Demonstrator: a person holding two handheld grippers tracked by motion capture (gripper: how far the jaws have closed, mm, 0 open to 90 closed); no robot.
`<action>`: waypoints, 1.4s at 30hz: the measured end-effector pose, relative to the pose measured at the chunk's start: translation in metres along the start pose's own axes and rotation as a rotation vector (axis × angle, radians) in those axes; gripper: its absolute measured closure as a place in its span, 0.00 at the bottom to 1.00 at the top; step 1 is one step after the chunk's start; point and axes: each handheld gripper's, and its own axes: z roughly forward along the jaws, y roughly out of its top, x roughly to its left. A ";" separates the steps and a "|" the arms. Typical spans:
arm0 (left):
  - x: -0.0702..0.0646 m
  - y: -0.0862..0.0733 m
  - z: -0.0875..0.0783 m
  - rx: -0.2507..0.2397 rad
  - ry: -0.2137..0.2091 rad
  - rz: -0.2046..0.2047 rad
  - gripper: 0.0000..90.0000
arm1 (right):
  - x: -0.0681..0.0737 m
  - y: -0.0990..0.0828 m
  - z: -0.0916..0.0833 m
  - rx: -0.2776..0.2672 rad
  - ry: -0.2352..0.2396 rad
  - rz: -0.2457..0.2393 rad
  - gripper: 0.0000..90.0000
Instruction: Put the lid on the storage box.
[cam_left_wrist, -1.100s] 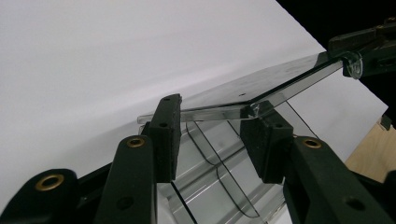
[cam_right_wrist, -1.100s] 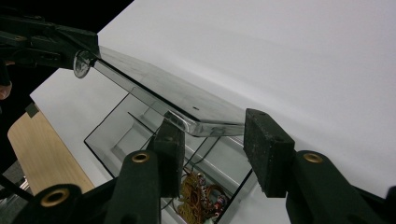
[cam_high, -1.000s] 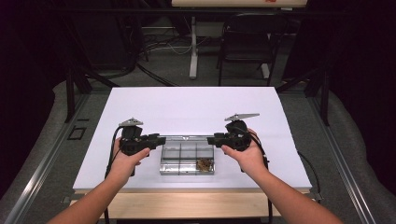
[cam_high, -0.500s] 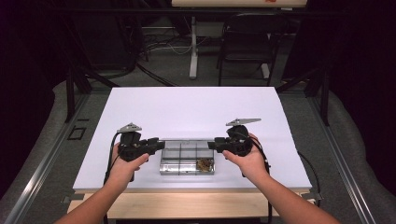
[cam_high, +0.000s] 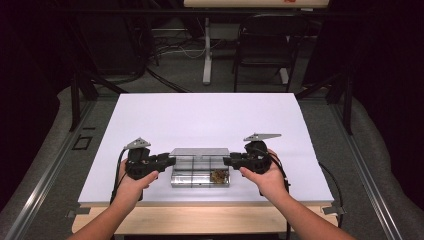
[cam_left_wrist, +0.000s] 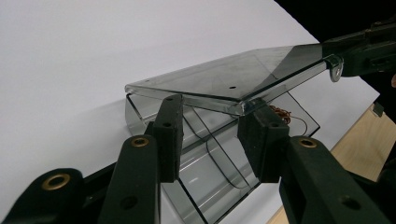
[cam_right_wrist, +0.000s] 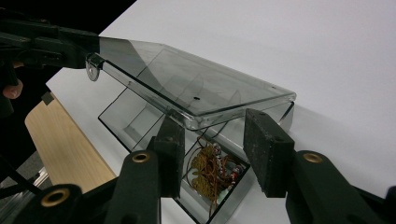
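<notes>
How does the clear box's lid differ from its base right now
The lid is a flat sheet raised at a slant, propped open; the base rests flat on the white table. The lid carries nothing, while the base has dividers and holds a brown tangle in one end compartment. Both are clear plastic.

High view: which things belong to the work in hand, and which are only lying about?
In the work: clear box, its half-raised lid, brown wire tangle inside it.
Lying about: chair, floor cables, stand post, all behind the table.
</notes>
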 end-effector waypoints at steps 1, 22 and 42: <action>0.000 -0.001 0.000 -0.004 -0.001 0.006 0.68 | 0.000 0.000 0.000 0.000 0.000 -0.001 0.66; -0.001 -0.012 -0.002 0.002 0.000 0.009 0.68 | 0.000 -0.013 -0.010 0.013 0.020 -0.035 0.86; -0.001 -0.028 -0.004 -0.005 0.004 0.014 0.68 | 0.004 -0.029 -0.016 -0.018 0.038 -0.072 0.95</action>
